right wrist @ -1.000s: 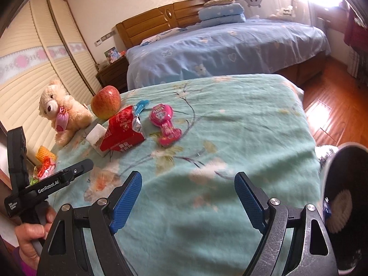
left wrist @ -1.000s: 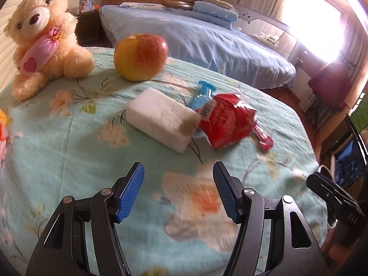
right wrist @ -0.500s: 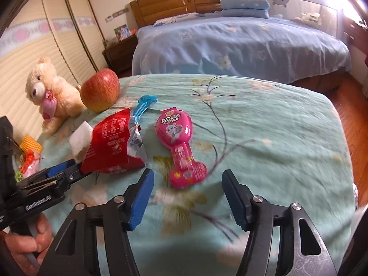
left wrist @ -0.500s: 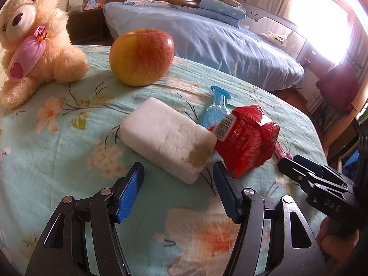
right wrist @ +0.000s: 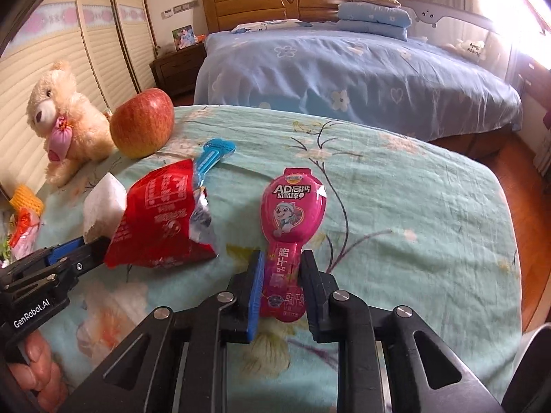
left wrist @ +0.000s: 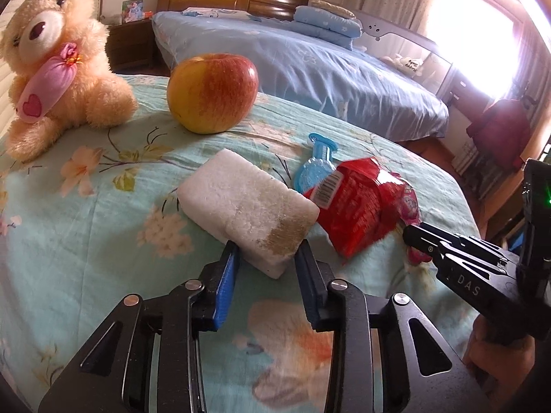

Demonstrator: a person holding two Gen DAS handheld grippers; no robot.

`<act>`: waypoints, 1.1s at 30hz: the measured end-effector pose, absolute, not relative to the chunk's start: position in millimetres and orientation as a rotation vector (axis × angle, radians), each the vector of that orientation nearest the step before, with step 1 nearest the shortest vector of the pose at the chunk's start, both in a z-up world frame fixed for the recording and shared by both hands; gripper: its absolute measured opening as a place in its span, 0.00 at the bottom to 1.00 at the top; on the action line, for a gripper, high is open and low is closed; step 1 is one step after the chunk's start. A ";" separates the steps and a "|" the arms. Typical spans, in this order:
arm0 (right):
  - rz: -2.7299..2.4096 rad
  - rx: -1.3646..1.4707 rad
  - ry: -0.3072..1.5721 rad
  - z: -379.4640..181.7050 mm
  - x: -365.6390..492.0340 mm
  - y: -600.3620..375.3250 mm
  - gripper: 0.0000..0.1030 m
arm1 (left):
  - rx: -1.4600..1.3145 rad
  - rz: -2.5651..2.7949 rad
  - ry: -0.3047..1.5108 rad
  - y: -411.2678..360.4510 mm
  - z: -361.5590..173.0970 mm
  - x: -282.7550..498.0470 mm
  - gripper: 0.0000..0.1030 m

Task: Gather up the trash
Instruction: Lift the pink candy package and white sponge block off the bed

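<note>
A white foam block (left wrist: 248, 203) with a brown stain lies on the flowered tablecloth (left wrist: 86, 241). My left gripper (left wrist: 267, 258) is closing, and its blue pads touch the block's near end on both sides. Beside the block are a crumpled red wrapper (left wrist: 361, 206) and a blue plastic piece (left wrist: 316, 165). A pink snack wrapper (right wrist: 292, 206) lies right of the red wrapper (right wrist: 162, 216). My right gripper (right wrist: 282, 265) is closing too, its pads against the pink wrapper's narrow stem. The left gripper (right wrist: 79, 251) shows at the foam block (right wrist: 103, 206).
An apple (left wrist: 211, 93) and a teddy bear (left wrist: 51, 69) stand at the table's far left. An orange foam net (right wrist: 26, 203) and small wrappers lie at the left edge. A blue bed (right wrist: 344, 75) is beyond the table, with wooden floor (right wrist: 530, 223) to the right.
Both grippers moved in toward the trash and narrowed their jaws: the left around the foam block's near end, the right around the pink wrapper's stem.
</note>
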State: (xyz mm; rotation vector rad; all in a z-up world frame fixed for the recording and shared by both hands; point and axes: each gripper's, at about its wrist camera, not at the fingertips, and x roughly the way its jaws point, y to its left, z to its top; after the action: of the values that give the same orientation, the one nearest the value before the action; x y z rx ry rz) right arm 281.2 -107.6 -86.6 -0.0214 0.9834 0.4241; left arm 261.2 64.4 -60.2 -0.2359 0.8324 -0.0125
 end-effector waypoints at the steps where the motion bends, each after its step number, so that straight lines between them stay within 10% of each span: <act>1: 0.427 -0.015 0.985 -86.0 277.2 -109.6 0.21 | -0.237 -0.015 0.830 64.0 -59.2 256.7 0.30; 33: 0.402 0.183 0.896 -50.7 155.4 -181.8 0.21 | -0.155 -0.132 0.813 -1.3 -44.4 136.3 0.30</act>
State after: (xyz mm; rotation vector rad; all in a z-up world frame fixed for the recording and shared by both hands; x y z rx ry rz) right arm 155.4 -181.8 -50.7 0.1828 0.8962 0.4021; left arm 136.3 -1.3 -44.4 -0.1547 0.8132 -0.1317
